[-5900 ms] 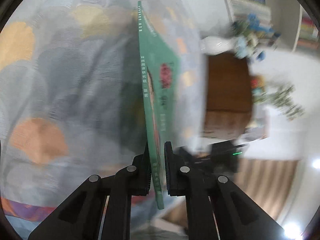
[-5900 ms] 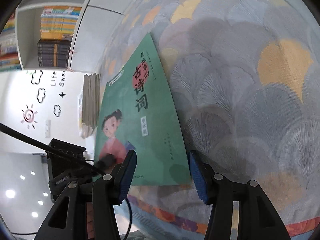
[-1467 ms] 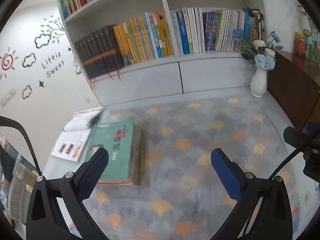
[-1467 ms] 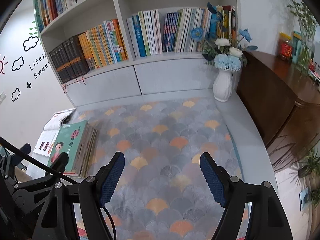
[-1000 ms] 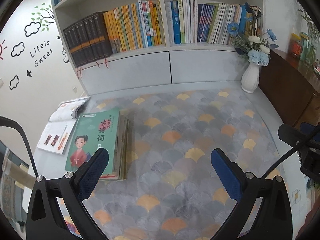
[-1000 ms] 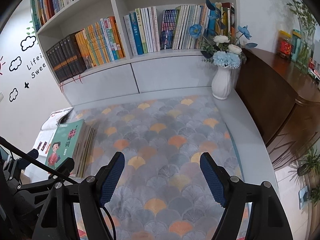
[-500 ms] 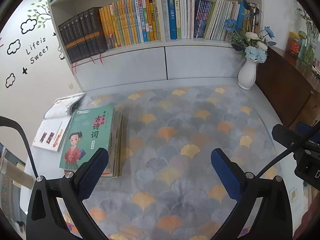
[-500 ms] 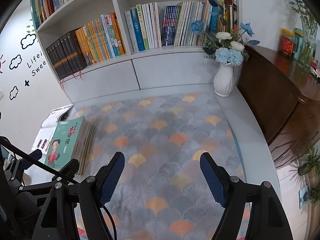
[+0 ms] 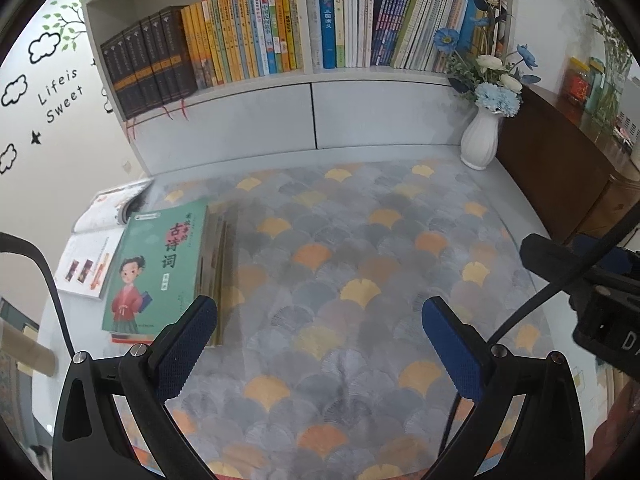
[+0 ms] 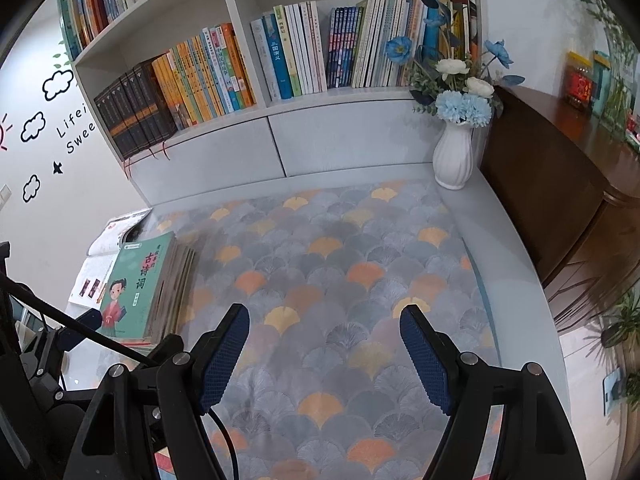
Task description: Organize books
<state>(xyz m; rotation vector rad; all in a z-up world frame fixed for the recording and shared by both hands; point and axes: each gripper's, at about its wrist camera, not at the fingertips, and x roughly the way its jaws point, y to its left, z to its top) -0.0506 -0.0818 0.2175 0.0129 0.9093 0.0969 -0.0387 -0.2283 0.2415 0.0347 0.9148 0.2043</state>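
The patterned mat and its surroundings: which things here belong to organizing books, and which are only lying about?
Belong to the job:
- green picture book on top of the book stack
- open magazine
- bookshelf

Just lying about:
- white flower vase
- wooden cabinet
- patterned mat

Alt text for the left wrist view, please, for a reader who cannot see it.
The left gripper hangs with open, empty jaws over a fan-patterned mat; a green book tops a flat stack at left. Behind stand a bookshelf and a white vase.
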